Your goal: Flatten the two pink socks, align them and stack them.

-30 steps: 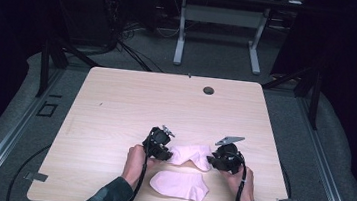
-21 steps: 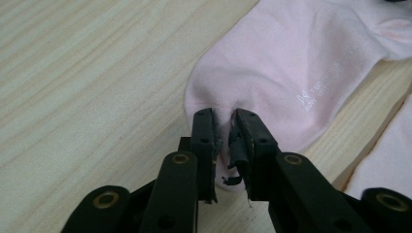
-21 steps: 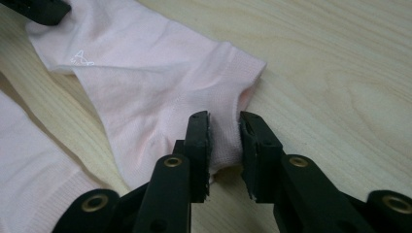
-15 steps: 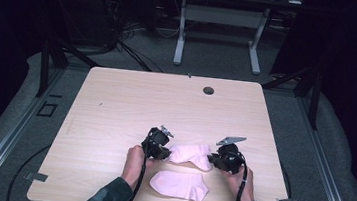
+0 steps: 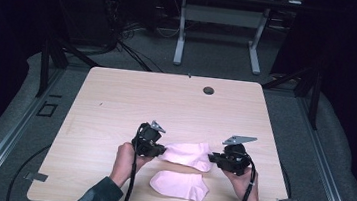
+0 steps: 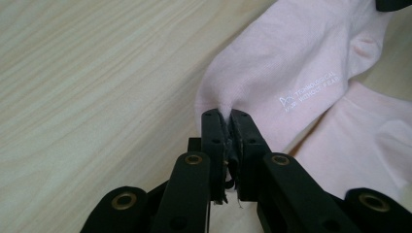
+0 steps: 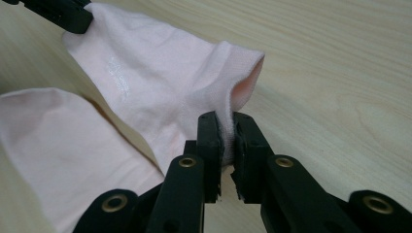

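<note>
- The left hand-held gripper (image 5: pixel 160 150) pinched one end of a pink sock (image 5: pixel 188 155).
- The right hand-held gripper (image 5: pixel 212 158) pinched its cuff.
- A second sock (image 5: pixel 179 185) lay on the worktop (image 5: pixel 116 104).

Left black two-jaw gripper (image 5: pixel 157 150) at left end of upper pink cotton sock (image 5: pixel 188 154), jaws clamped on toe fabric. Right black two-jaw gripper (image 5: pixel 214 158) at sock's right end, jaws pinched on cuff edge. Left hand (image 5: pixel 125 155) and right hand (image 5: pixel 243 180) sit nearer person than sock, forearms entering from bottom.
</note>
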`<state>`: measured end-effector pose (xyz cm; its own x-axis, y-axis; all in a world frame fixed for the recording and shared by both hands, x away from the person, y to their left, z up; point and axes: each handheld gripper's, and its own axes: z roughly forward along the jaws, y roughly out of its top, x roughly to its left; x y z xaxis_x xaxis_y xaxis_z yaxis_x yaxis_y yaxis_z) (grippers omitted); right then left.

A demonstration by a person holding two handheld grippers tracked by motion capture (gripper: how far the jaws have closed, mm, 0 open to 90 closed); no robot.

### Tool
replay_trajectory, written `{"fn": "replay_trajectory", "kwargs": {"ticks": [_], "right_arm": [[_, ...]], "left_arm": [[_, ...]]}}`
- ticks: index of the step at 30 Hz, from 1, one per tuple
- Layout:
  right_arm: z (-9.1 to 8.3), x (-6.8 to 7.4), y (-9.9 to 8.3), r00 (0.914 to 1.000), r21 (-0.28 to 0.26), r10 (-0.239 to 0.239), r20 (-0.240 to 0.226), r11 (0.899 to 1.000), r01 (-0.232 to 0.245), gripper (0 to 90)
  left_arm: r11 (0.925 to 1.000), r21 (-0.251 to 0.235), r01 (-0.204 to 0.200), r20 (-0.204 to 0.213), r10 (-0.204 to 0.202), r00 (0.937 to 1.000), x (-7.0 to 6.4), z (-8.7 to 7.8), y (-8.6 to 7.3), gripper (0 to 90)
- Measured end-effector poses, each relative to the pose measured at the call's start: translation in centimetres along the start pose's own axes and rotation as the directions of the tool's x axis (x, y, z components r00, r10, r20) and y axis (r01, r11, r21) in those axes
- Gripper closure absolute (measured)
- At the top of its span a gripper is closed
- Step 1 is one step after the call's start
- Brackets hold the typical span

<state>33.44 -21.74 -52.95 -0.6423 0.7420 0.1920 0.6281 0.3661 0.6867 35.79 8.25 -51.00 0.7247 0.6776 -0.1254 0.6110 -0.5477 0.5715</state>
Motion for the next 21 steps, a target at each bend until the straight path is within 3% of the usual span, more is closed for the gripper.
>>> {"fn": "replay_trajectory", "kwargs": {"ticks": [7, 13, 21], "right_arm": [[-2.9, 2.4, 0.1, 0.9981, 0.002, -0.016, -0.059, 1.000, 0.016, 82.3], [-4.0, 4.2, -1.2, 0.9941, 0.053, -0.011, -0.108, 0.998, 0.017, 82.3], [-1.1, 4.3, -4.1, 0.9920, 0.151, 0.032, -0.122, 0.988, -0.013, 82.0]], "left_arm": [[0.9990, 0.022, -0.039, 0.011, 0.039, 0.9992, -1.9, -2.9, -0.9, 85.3], [0.9974, 0.049, -0.053, 0.039, 0.051, 0.9979, -3.4, -3.0, -3.1, 85.1], [0.9913, 0.115, -0.066, 0.007, 0.065, 0.9978, -4.2, -0.6, -5.6, 84.2]]}}
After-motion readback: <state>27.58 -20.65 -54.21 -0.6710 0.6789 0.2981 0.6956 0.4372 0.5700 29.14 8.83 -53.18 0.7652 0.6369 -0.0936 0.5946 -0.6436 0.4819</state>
